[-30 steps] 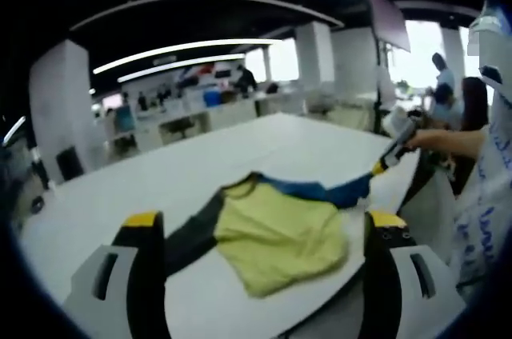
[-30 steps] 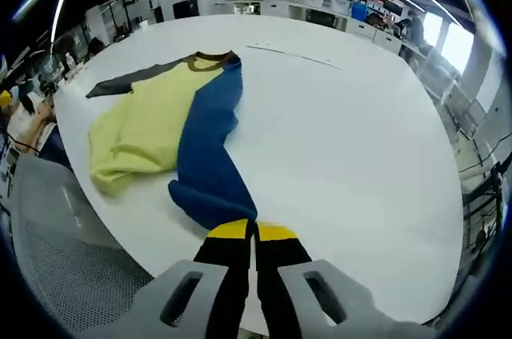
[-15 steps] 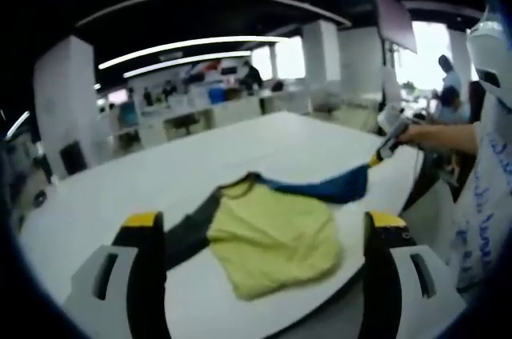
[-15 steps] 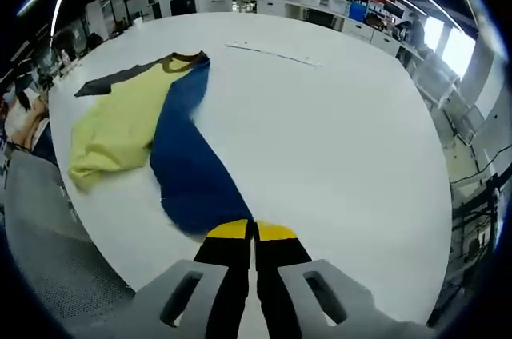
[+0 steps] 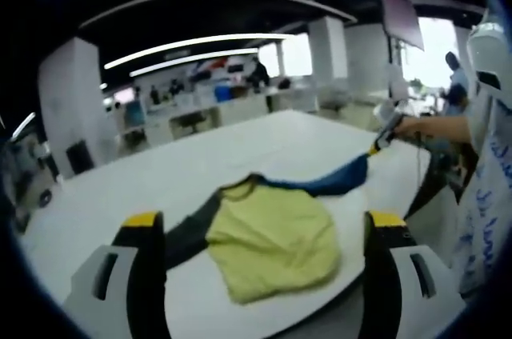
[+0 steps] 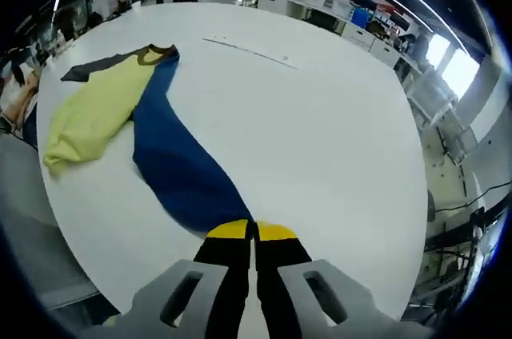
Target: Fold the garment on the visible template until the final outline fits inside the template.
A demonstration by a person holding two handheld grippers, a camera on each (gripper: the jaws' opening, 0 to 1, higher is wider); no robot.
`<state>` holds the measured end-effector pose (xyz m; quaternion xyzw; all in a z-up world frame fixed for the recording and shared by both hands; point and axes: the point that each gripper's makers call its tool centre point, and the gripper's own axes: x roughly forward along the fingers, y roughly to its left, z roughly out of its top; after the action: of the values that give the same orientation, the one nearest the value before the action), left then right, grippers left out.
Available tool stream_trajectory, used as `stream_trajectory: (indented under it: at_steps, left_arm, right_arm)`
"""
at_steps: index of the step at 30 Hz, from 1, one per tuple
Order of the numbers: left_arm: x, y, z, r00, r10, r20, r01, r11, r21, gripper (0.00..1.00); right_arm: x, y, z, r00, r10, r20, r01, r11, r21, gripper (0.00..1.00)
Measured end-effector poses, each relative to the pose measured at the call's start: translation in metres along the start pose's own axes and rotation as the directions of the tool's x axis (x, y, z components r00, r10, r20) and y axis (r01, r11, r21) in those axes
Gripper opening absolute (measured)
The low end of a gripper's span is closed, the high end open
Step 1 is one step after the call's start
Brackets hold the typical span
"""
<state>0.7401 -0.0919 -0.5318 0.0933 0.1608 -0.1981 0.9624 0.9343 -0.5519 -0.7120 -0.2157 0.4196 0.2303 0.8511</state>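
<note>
A garment lies on a white table (image 6: 320, 115): a yellow body (image 5: 272, 239), a dark grey sleeve (image 5: 188, 231) and a blue part (image 6: 176, 171). My right gripper (image 6: 254, 231) is shut on the end of the blue part, which stretches from it back to the yellow body (image 6: 92, 111). In the left gripper view the right gripper (image 5: 382, 137) holds that blue part (image 5: 336, 181) lifted at the right, in a person's hand. My left gripper (image 5: 264, 223) stands open in front of the garment, above the table's near edge, with nothing between its fingers. A thin template line (image 6: 248, 51) is marked on the table beyond the garment.
The round table's edge (image 6: 96, 275) runs close on the near side. Desks, chairs and people fill the office behind (image 5: 200, 99). A person in white clothing (image 5: 488, 195) stands at the right of the left gripper view.
The right gripper has drawn the blue part further out from the yellow body, so it lies longer and straighter. The left gripper has stayed open in about the same place.
</note>
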Motion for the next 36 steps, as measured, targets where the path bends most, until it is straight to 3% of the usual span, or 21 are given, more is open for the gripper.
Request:
stream_trajectory:
  at_steps: [9, 19, 36]
  left_arm:
    - [0.0, -0.003, -0.003, 0.999, 0.037, -0.024, -0.038, 0.999, -0.015, 1.0]
    - [-0.002, -0.004, 0.005, 0.997, 0.077, -0.03, -0.077, 0.997, -0.021, 1.0]
    - [-0.002, -0.003, 0.009, 0.992, 0.105, -0.064, -0.106, 0.994, 0.0, 1.0]
  right_arm:
    - [0.013, -0.044, -0.002, 0.999, -0.034, -0.029, 0.034, 0.999, -0.023, 0.01]
    - [0.028, -0.082, -0.007, 0.997, -0.053, -0.051, 0.051, 0.998, -0.037, 0.01]
    - [0.055, -0.115, -0.02, 0.996, -0.052, -0.074, 0.053, 0.999, 0.01, 0.01]
